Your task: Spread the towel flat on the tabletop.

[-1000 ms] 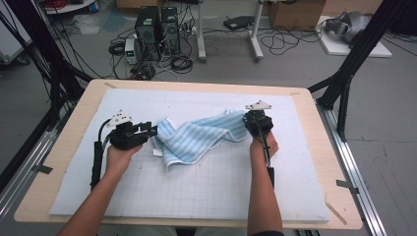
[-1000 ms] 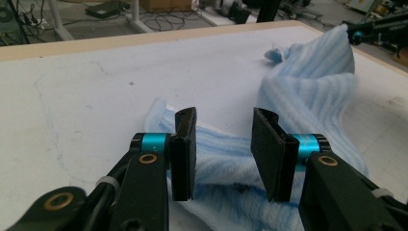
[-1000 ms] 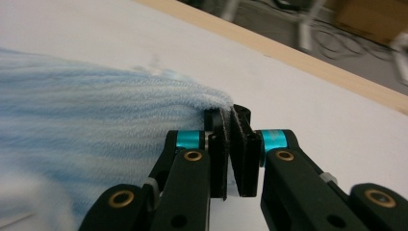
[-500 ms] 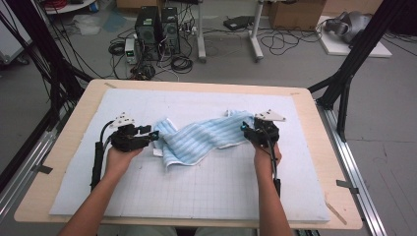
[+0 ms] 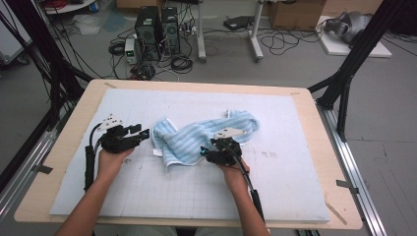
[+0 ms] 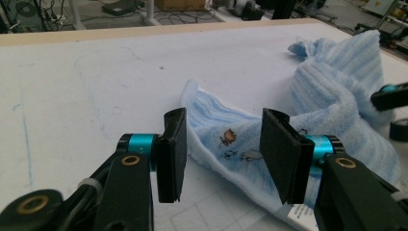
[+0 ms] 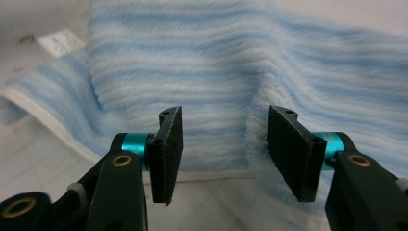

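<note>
1. Towel [image 5: 204,135] of pale blue stripes lies rumpled near the middle of the white mat [image 5: 295,196] on the desk [image 5: 64,147]; its long axis runs from the near-left end, just beside the left claw [image 5: 142,133], up toward the far right.

2. Left claw rests at the towel's left end, pointing right across the mat. In the left gripper view its jaws have just been opening and stand part open, the pads [image 6: 172,154] clear of the fabric. A hemmed corner with a small printed motif [image 6: 229,137] lies just ahead of them, between and slightly beyond the pads, not pinched.

3. Right claw [image 5: 209,155] sits at the near edge of the towel's middle stretch, pointing toward the left. Its jaws too have just been opening and are part open. In the right gripper view the white hem [image 7: 207,174] runs across between the pads, and a raised fold touches or nearly touches the right-hand pad [image 7: 291,151]; nothing is gripped.

4. Relation that matters for the next move, as I judge it: the towel lies straight ahead of each claw, so a short push forward would put fabric between the pads.

5. Left hand is nearer the towel's corner; right hand is nearer the long near edge.
</note>
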Demonstrator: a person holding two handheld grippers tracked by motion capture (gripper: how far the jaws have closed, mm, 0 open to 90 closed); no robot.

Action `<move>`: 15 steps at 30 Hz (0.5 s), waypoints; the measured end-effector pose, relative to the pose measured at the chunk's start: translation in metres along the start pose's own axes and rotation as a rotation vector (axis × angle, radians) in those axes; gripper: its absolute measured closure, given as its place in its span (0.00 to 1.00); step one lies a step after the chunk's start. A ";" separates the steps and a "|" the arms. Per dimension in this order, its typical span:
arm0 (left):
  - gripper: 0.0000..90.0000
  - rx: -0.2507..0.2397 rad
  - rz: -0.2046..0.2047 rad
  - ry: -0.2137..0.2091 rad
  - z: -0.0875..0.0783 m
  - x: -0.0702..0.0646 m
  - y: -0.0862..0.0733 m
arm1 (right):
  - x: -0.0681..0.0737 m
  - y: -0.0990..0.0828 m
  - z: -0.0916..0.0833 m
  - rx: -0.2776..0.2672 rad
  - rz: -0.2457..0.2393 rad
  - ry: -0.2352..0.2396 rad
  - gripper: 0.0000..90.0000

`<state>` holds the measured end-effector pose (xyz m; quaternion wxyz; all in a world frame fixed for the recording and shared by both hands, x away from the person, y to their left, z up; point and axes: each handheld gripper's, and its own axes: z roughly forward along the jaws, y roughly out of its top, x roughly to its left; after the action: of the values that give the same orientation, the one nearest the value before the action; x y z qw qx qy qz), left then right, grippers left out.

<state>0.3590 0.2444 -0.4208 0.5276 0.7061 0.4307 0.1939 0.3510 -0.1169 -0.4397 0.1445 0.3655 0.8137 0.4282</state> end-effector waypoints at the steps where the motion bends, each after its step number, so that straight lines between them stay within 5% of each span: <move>1: 0.59 0.000 -0.004 0.001 -0.001 0.001 0.000 | 0.002 -0.001 0.005 0.024 -0.017 -0.004 0.55; 4: 0.59 -0.003 0.001 0.004 -0.004 0.002 0.000 | 0.005 -0.002 0.013 0.054 -0.075 -0.051 0.67; 7: 0.59 -0.004 -0.002 0.001 -0.005 0.003 0.000 | 0.004 -0.001 0.009 0.081 -0.138 -0.080 0.91; 15: 0.60 -0.006 0.007 -0.004 -0.010 0.001 0.001 | -0.020 -0.016 -0.027 0.064 -0.153 -0.070 0.95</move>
<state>0.3526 0.2511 -0.4168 0.5298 0.7064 0.4268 0.1956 0.3428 -0.1530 -0.4380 0.1937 0.3214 0.8469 0.3767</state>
